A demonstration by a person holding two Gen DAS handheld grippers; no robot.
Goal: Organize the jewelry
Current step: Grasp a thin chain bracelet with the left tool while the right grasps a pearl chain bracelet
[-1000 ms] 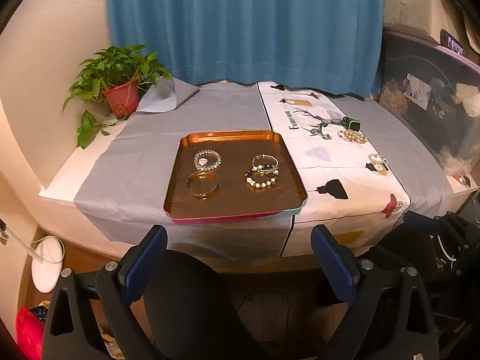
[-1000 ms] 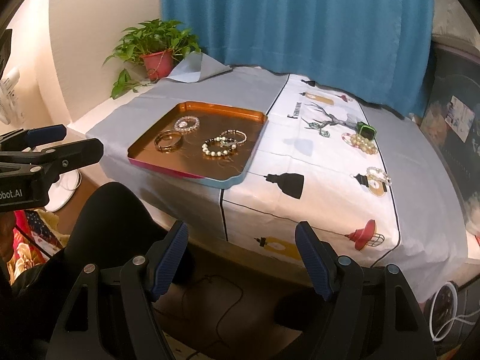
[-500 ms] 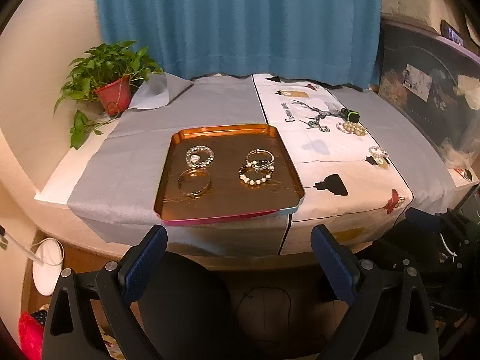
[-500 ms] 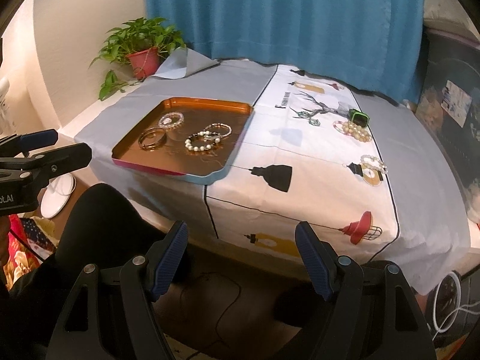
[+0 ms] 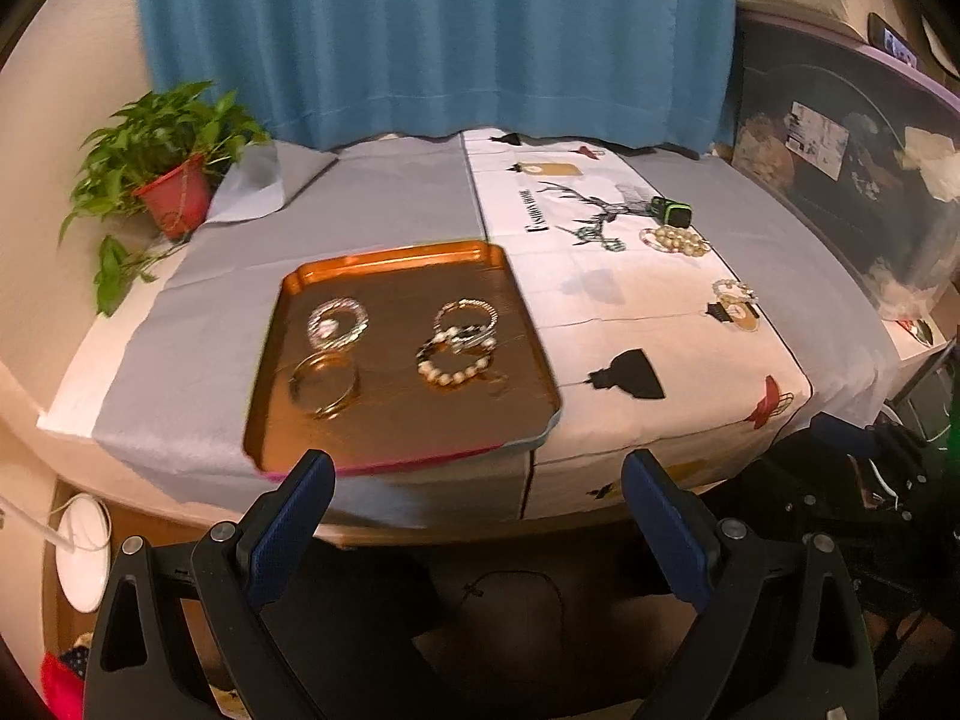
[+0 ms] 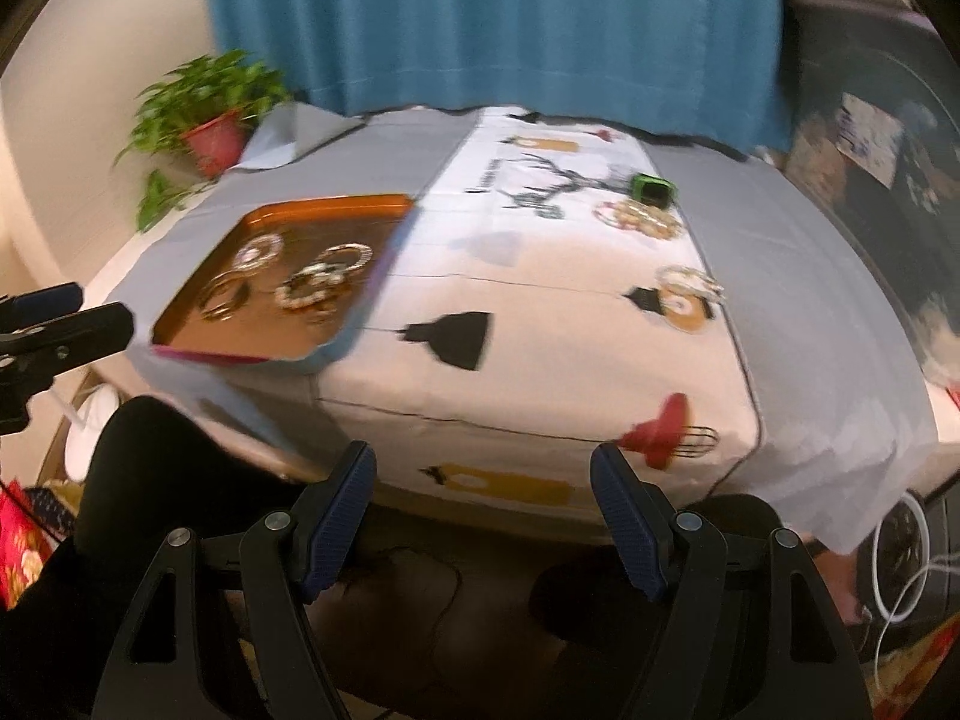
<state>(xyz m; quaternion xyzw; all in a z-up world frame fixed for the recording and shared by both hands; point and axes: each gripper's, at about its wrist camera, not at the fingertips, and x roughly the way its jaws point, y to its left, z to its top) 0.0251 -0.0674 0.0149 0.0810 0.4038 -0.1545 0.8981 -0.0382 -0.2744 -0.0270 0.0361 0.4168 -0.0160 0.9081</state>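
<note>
An orange tray (image 5: 390, 438) (image 6: 180, 330) lies near the table's front edge and holds several bracelets: a beaded silver one (image 5: 337, 319), a gold bangle (image 5: 323, 384), a pearl one (image 5: 456, 366) and a silver one (image 5: 467, 317). On the white printed runner lie a pearl bracelet (image 5: 677, 240) (image 6: 639, 219) and a smaller bracelet (image 5: 733, 290) (image 6: 690, 282). My left gripper (image 5: 477, 483) hangs open before the table edge, just below the tray. My right gripper (image 6: 483, 471) is open too, in front of the runner's hanging edge. Neither holds anything.
A potted plant (image 5: 171, 192) stands at the back left corner. A small green and black device (image 5: 672, 213) sits beside the pearl bracelet. A blue curtain (image 5: 432, 30) hangs behind the table. A dark storage bin (image 5: 840, 180) stands at the right. A black chair back (image 6: 150, 468) is below.
Both grippers have moved closer to the table, so the tray and runner look larger. The right wrist view is now blurred. Both grippers stay open and empty.
</note>
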